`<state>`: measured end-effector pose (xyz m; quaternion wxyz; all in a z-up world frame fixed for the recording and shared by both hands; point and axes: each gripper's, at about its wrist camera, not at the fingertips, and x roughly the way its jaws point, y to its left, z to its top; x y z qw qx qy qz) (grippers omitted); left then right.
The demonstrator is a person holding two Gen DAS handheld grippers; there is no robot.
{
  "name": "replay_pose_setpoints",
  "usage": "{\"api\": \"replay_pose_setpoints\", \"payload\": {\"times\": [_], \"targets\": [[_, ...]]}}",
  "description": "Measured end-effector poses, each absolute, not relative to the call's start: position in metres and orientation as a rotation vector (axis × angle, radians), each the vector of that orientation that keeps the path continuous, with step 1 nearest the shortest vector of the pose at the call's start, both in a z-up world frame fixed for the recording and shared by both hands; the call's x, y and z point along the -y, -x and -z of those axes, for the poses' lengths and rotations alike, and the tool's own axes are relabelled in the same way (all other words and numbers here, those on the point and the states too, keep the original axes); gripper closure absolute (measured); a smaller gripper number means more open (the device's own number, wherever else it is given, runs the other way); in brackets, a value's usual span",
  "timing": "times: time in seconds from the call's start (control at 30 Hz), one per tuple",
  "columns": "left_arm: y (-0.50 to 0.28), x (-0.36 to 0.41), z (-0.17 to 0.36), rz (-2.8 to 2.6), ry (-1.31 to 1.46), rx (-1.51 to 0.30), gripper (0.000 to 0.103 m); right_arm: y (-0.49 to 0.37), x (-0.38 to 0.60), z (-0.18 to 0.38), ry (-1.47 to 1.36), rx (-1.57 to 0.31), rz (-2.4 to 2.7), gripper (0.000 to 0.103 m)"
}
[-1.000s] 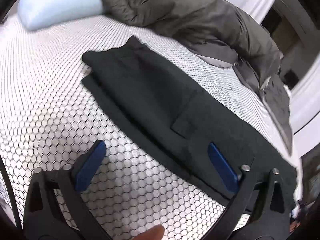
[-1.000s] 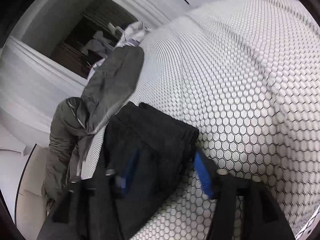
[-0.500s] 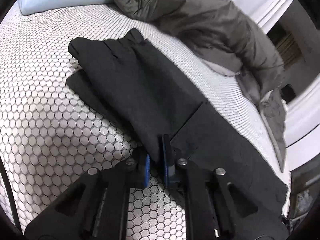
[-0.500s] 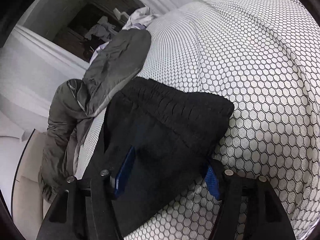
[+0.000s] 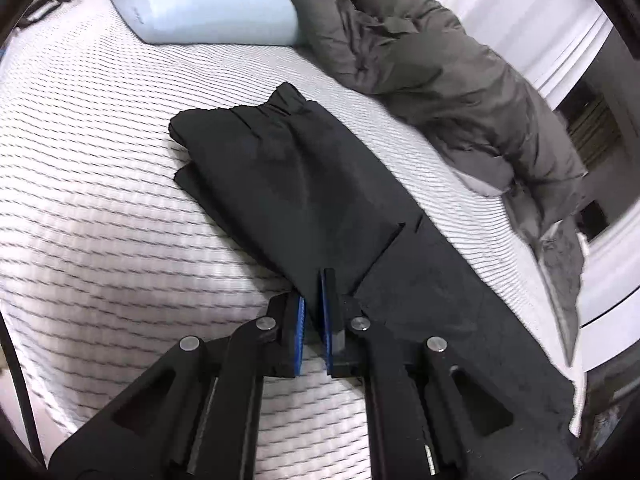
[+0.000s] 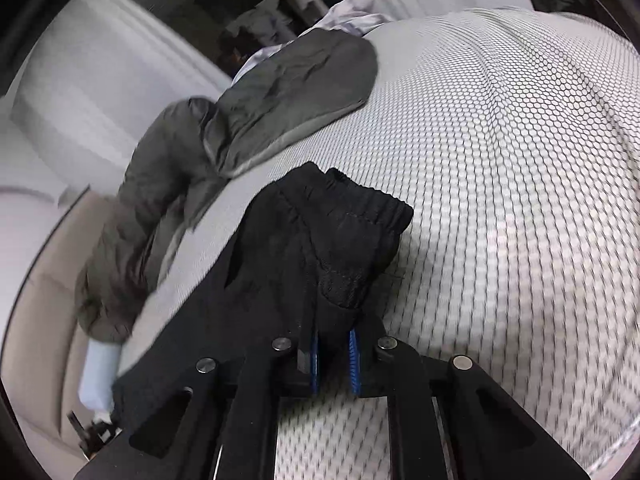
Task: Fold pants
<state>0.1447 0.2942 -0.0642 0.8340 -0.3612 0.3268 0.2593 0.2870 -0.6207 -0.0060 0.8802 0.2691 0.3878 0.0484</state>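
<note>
Black pants (image 5: 304, 184) lie lengthwise on a white honeycomb-patterned mattress (image 5: 100, 184), folded leg on leg, with a patch pocket showing. My left gripper (image 5: 314, 300) is shut on the near edge of the pants around mid-length. In the right wrist view the pants (image 6: 288, 256) end in a gathered elastic waistband. My right gripper (image 6: 334, 340) is shut on the near waistband corner, which bunches up between the blue pads.
A pale blue pillow (image 5: 200, 0) lies at the head of the mattress. A rumpled grey-green duvet (image 5: 432, 68) runs along the far side, also in the right wrist view (image 6: 280, 92). White wall panels and a dark opening lie beyond the bed.
Both grippers were open a second ago. The left closed on the pants' edge first; the right has now closed on the waistband corner and the fabric has bunched and lifted there.
</note>
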Motion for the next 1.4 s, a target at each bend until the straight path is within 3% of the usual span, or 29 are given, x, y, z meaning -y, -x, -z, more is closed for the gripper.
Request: {"api": "replay_pose_setpoints", "payload": {"times": [0.1,0.13,0.17,0.2,0.23,0.27,0.3,0.37,0.47,0.57,0.87,0.93,1.0,1.13,1.23,1.33,1.4], "targets": [[-0.140,-0.295,0.065,-0.584,0.732,-0.729,0.093,-0.264,0.613,0.010,-0.523,-0.831,-0.090,0.092],[-0.141,-0.294,0.063,-0.605,0.714,-0.737,0.085,-0.258,0.613,0.012,-0.495,-0.850,-0.078,0.090],[-0.144,-0.292,0.060,-0.631,0.691,-0.749,0.080,-0.254,0.613,0.013,-0.477,-0.862,-0.065,0.082],[-0.144,-0.291,0.056,-0.665,0.663,-0.750,0.062,-0.254,0.613,0.010,-0.462,-0.863,-0.037,0.070],[-0.143,-0.289,0.051,-0.698,0.637,-0.737,0.038,-0.247,0.617,0.008,-0.453,-0.850,-0.021,0.063],[-0.141,-0.287,0.048,-0.711,0.626,-0.722,0.029,-0.243,0.619,0.001,-0.443,-0.812,-0.006,0.050],[-0.139,-0.283,0.042,-0.719,0.609,-0.697,0.022,-0.239,0.620,-0.005,-0.436,-0.771,0.004,0.044],[-0.136,-0.275,0.031,-0.700,0.568,-0.660,0.021,-0.237,0.619,-0.020,-0.391,-0.711,0.016,0.043],[-0.140,-0.260,0.018,-0.596,0.554,-0.594,0.002,-0.259,0.609,-0.034,-0.324,-0.726,-0.018,0.040],[-0.158,-0.242,0.015,-0.464,0.544,-0.589,0.001,-0.297,0.593,-0.035,-0.270,-0.770,-0.076,0.030],[-0.230,-0.191,0.020,-0.268,0.476,-0.658,0.001,-0.422,0.550,0.000,0.043,-0.952,-0.032,0.027],[-0.235,-0.180,0.019,-0.256,0.461,-0.656,0.001,-0.435,0.542,0.010,0.080,-1.006,-0.070,0.051],[-0.238,-0.175,0.020,-0.254,0.466,-0.661,0.001,-0.435,0.531,0.011,0.175,-0.987,-0.081,0.058],[-0.246,-0.178,0.027,-0.273,0.486,-0.683,0.001,-0.428,0.544,-0.012,0.156,-0.853,-0.042,0.060],[-0.249,-0.181,0.031,-0.287,0.484,-0.692,0.001,-0.439,0.564,-0.014,0.091,-0.828,0.045,0.055],[-0.245,-0.181,0.034,-0.301,0.475,-0.701,0.001,-0.450,0.576,0.005,0.071,-0.907,0.061,0.035],[-0.244,-0.180,0.034,-0.317,0.459,-0.705,0.001,-0.444,0.581,0.007,0.064,-0.938,0.083,0.031]]}}
